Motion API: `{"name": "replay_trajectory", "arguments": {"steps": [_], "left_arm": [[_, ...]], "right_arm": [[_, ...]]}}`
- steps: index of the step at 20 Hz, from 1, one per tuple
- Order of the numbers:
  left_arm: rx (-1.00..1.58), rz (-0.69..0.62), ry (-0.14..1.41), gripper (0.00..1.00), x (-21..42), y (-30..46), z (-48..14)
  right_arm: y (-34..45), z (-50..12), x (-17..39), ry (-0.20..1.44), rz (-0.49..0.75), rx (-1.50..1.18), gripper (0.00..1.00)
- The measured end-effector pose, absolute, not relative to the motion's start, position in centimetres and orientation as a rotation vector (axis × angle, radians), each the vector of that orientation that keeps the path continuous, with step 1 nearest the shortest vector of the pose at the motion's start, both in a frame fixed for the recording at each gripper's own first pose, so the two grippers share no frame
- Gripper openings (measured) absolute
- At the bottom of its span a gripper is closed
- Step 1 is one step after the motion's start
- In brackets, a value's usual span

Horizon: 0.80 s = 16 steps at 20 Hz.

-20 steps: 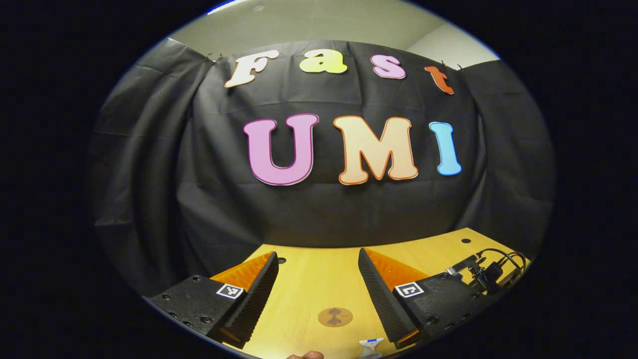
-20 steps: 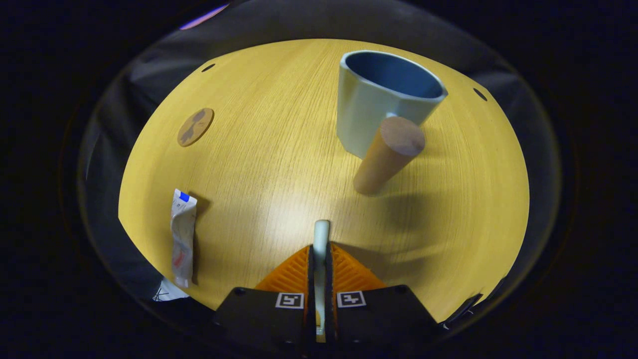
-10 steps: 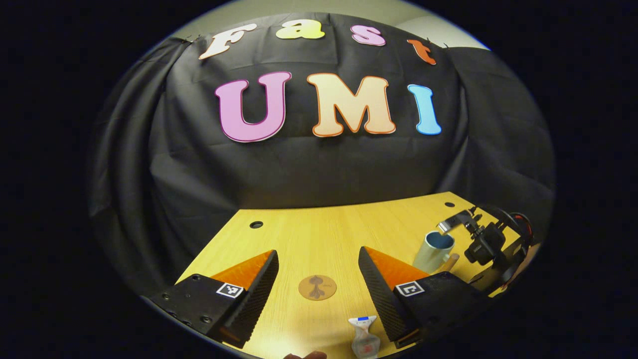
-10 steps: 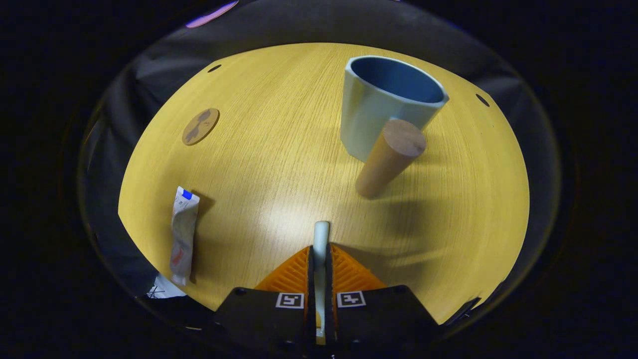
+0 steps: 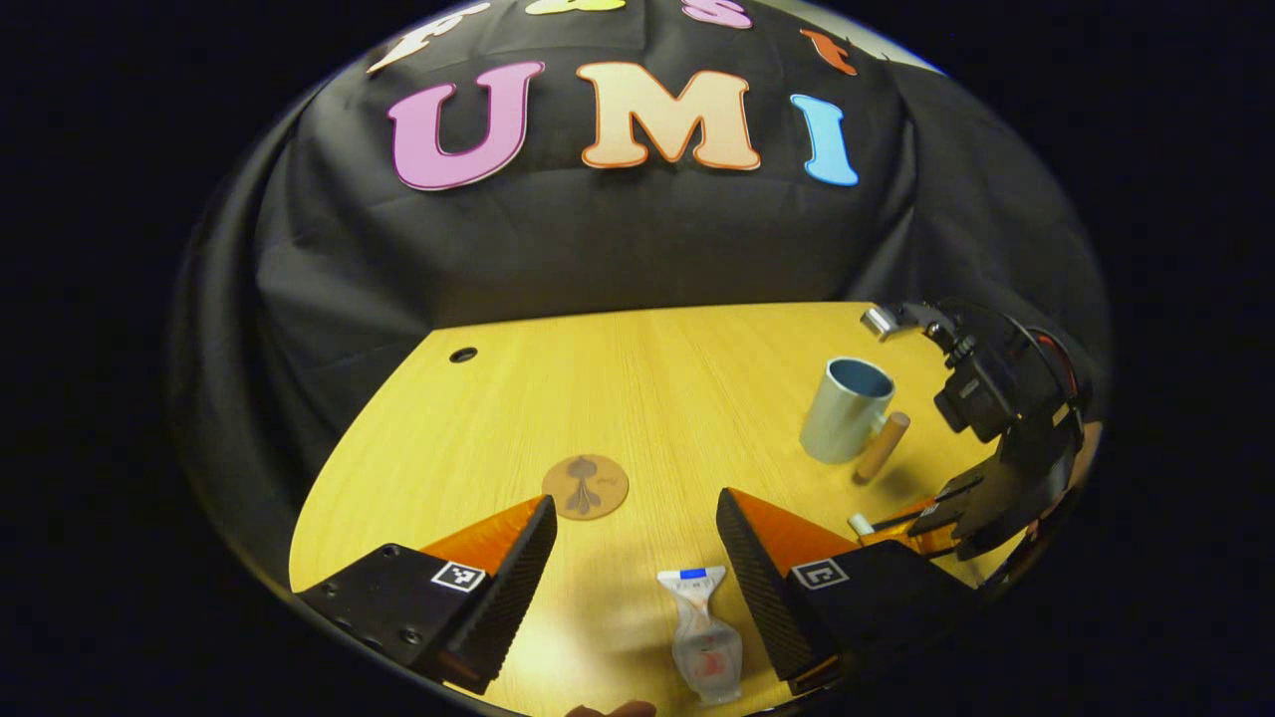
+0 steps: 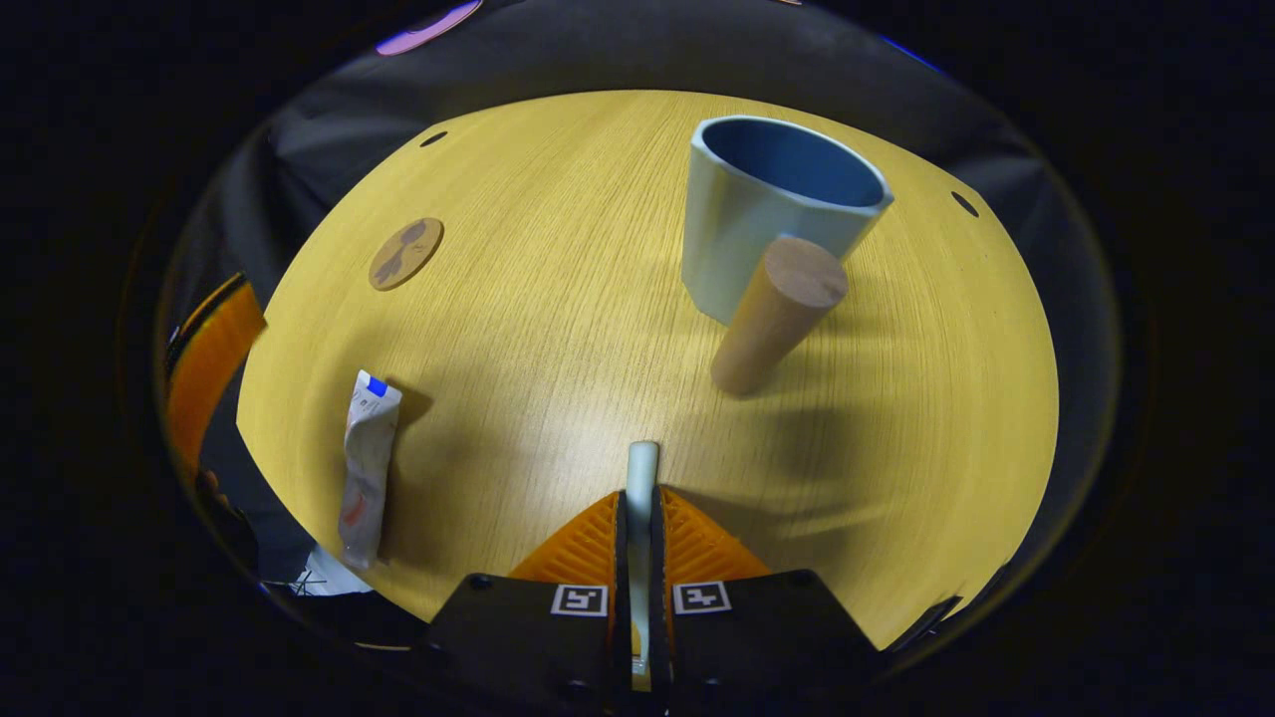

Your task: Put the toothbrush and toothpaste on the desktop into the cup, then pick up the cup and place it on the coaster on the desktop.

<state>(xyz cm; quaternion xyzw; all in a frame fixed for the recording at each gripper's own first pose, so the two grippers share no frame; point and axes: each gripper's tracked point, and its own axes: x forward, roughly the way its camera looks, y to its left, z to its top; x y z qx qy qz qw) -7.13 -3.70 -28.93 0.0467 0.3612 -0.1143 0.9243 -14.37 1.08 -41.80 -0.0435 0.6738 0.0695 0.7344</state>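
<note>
Right hand-held gripper: fingers closed on the toothbrush, pale handle end sticking out forward between them, above the table. In the left gripper view the same gripper sits at the right edge of the table, toothbrush tip poking out.

Left hand-held gripper: fingers spread wide, nothing between them, hovering over the near edge of the table. Toothpaste lies flat on the table just ahead, in the gap closer to the right finger, cap end pointing away.

Beyond that, coaster flat on the table, bare, about mid-table.

Farther right: cup upright on the table, well apart from the coaster, inside dark blue, nothing visible in it. Its wooden handle faces the right hand-held gripper.

Right gripper view: toothpaste at left near the table edge, coaster farther back, cup ahead.
</note>
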Motion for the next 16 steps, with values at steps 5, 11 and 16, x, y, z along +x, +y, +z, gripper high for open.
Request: {"name": "replay_trajectory", "arguments": {"steps": [5,11,16], "left_arm": [[0.111,-0.254,0.852,0.95,-9.3,-4.3,-32.5],[0.097,-0.263,0.985,0.95,-11.3,-4.7,-35.9],[0.101,-0.26,1.082,0.95,-12.8,-4.5,-38.1]], "right_arm": [[1.1,-41.8,-14.3,1.473,0.161,-0.097,0.1],[1.1,-41.7,-14.3,1.464,0.17,-0.093,0.1],[1.1,-41.7,-14.3,1.462,0.176,-0.09,0.1]]}}
